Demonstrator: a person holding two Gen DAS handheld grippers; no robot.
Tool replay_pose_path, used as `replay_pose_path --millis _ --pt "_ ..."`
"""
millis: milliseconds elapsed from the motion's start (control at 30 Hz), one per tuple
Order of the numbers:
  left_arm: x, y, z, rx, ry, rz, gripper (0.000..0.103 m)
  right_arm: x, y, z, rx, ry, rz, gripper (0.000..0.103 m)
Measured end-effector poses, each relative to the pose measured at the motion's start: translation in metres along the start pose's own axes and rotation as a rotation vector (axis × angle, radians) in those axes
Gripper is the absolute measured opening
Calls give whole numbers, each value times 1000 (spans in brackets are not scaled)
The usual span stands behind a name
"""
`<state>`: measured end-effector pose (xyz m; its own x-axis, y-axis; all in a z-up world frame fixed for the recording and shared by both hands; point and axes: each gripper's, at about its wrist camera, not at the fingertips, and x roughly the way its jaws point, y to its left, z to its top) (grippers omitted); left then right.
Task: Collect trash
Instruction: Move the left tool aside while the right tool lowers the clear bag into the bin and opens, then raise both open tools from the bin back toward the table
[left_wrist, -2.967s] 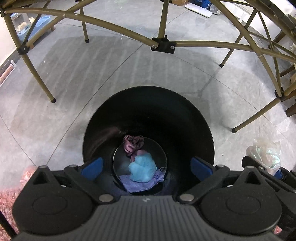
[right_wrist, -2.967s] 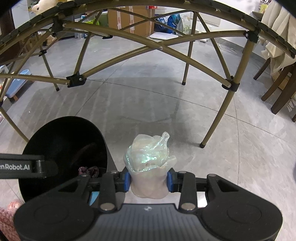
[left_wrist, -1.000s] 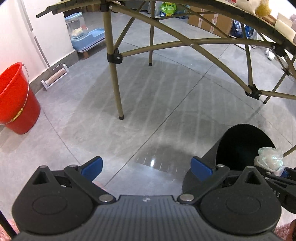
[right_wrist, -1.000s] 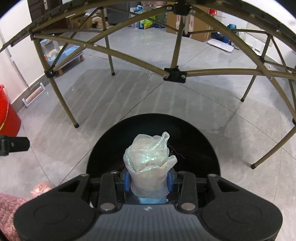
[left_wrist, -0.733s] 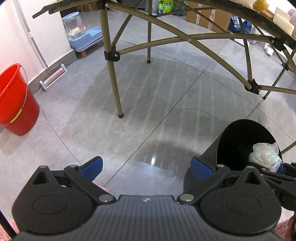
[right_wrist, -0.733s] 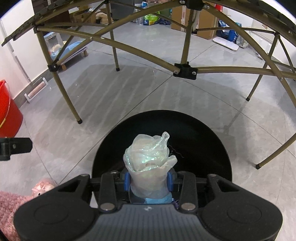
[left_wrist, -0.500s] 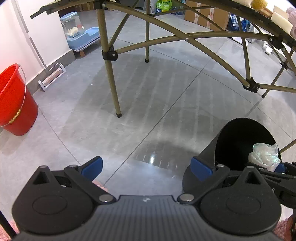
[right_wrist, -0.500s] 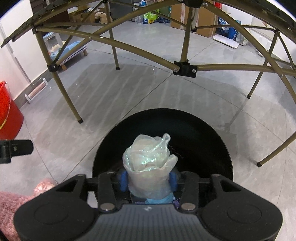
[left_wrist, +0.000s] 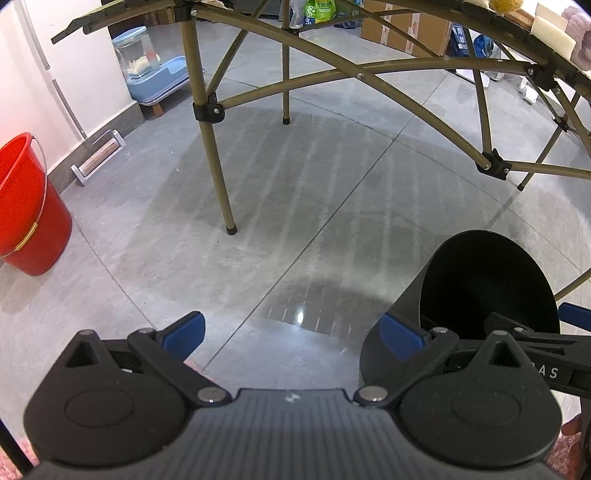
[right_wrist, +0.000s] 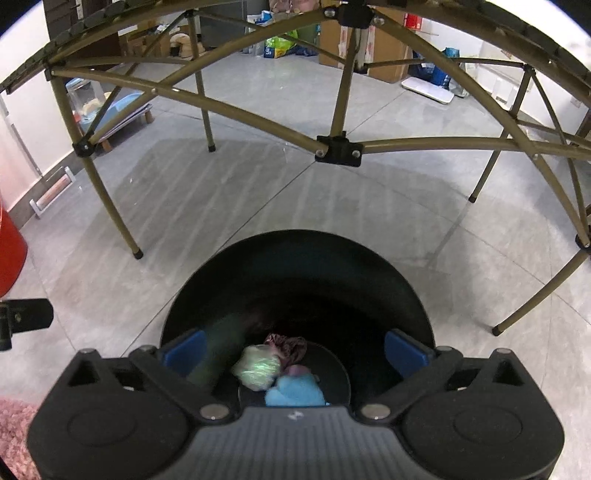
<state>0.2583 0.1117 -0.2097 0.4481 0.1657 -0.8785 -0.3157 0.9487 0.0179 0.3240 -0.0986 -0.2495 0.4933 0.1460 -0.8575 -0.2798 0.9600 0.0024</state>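
Note:
A black round bin (right_wrist: 295, 266) stands on the grey floor right under my right gripper (right_wrist: 295, 350), whose jaws are opening wide with nothing between them. At the bin's bottom lies the crumpled clear plastic wad (right_wrist: 256, 367), beside a blue crumpled piece (right_wrist: 295, 393) and a dark pink one (right_wrist: 286, 345). My left gripper (left_wrist: 291, 332) hangs open and empty over bare floor, left of the bin (left_wrist: 484, 280). One blue fingertip (left_wrist: 576, 315) of the right gripper shows over the bin's rim in the left wrist view.
Olive folding-table legs (left_wrist: 218, 173) and crossbars (right_wrist: 338, 149) arch over the floor ahead. A red bucket (left_wrist: 26, 206) stands by the white wall at the left. A blue pet feeder (left_wrist: 151, 74) and cardboard boxes (left_wrist: 402, 26) sit further back. A pink rug edge (right_wrist: 14, 435) lies at lower left.
The right gripper's jaws spread wide and the clear plastic wad dropped from between them into the bin. The left gripper stayed where it was, open.

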Motion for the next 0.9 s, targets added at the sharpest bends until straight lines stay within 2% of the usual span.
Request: replay_pose_path --millis 367,633,733,900 --pt "-3 -1 1 -2 -6 -3 103 -1 1 0 -6 -2 0 103" --pt "-17 -7 7 7 -61 -17 103 -11 -2 3 6 -44 -4 103" --pt "-23 -9 11 -2 -90 -25 103 -22 -5 8 8 -91 -1 103" --pt "-43 -15 19 -5 -175 -29 103 -51 -13 15 6 -224 -14 103"
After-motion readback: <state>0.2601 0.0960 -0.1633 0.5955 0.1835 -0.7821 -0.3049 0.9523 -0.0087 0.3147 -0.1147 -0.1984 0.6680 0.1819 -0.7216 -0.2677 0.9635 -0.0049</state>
